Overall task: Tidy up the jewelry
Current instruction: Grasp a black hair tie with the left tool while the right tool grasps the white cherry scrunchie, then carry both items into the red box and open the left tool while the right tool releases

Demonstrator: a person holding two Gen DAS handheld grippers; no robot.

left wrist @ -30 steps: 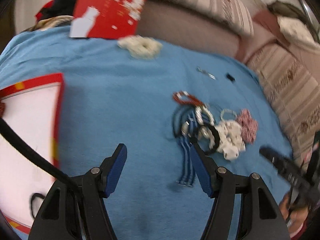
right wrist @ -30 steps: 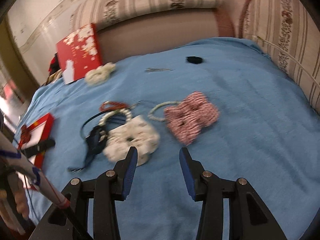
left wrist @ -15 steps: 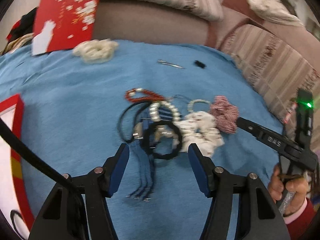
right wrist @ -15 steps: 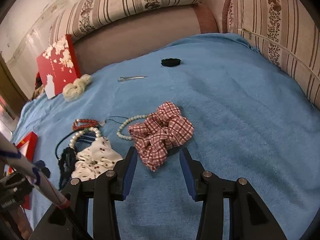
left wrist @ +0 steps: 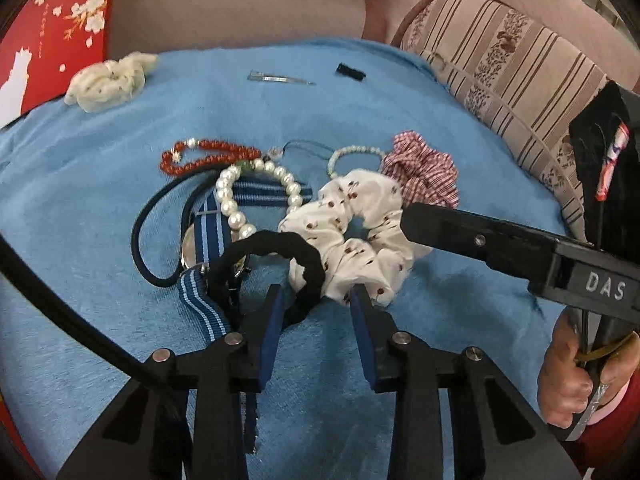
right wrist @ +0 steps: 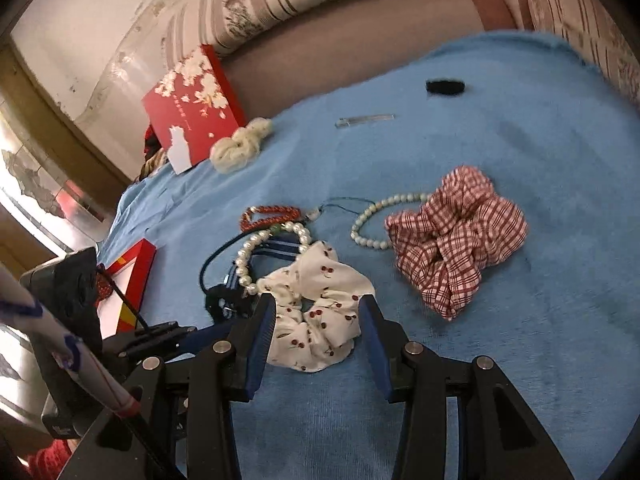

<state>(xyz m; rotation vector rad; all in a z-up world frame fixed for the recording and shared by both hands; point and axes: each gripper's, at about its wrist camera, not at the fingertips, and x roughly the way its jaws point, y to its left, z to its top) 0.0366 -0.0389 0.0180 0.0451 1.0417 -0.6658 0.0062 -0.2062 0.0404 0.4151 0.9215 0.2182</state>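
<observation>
A: Both tools have closed in on the pile since half a second ago. Left tool [left wrist: 316,296] now straddles the black hair tie [left wrist: 276,258], jaws apart, nothing gripped.

B: Right tool [right wrist: 316,312] brackets the cherry scrunchie [right wrist: 316,300], also open; probably a split pick from the tangle on the blue blanket [right wrist: 520,360].

A: Only the right view shows the red box [right wrist: 136,280]; watch [left wrist: 200,248] visible left only.

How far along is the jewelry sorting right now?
Done: nothing visibly sorted; the red bead bracelet, pearl bracelet and checked scrunchie lie loose on the blue cloth.
In hand: nothing gripped. The left gripper is open around the black hair tie; the right gripper is open around the cherry scrunchie.
Left: everything.
</observation>
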